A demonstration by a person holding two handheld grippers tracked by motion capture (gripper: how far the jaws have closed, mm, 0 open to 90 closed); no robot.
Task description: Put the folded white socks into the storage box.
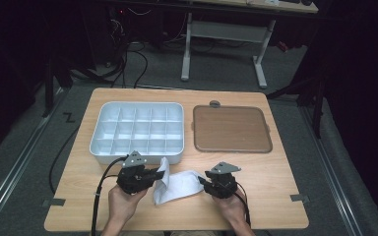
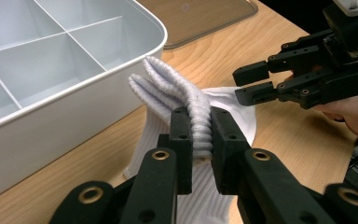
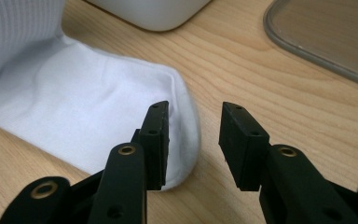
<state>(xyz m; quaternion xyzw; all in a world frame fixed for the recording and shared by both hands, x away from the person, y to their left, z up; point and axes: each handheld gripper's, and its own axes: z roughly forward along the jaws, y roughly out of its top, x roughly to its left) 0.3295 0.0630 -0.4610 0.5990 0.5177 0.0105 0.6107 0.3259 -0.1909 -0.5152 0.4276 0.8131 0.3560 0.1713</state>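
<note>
A white sock [image 1: 179, 187] lies on the wooden table near the front edge, its ribbed cuff lifted off the surface. My left gripper [image 1: 159, 175] is shut on that cuff; in the left gripper view the ribbed fabric [image 2: 186, 100] is pinched between the two black jaws [image 2: 200, 116]. My right gripper [image 1: 201, 180] stands open at the sock's other end. Its jaws [image 3: 193, 116] hover just above the table at the rounded toe [image 3: 98, 116], with nothing between them. The right gripper [image 2: 248, 84] is also seen in the left gripper view, just beyond the sock.
A white tray [image 1: 98, 147] divided into several compartments stands behind the left gripper, close to the sock. A brown flat lid [image 1: 231, 129] lies to its right. Bare table [image 1: 280, 187] extends to the right of my right hand.
</note>
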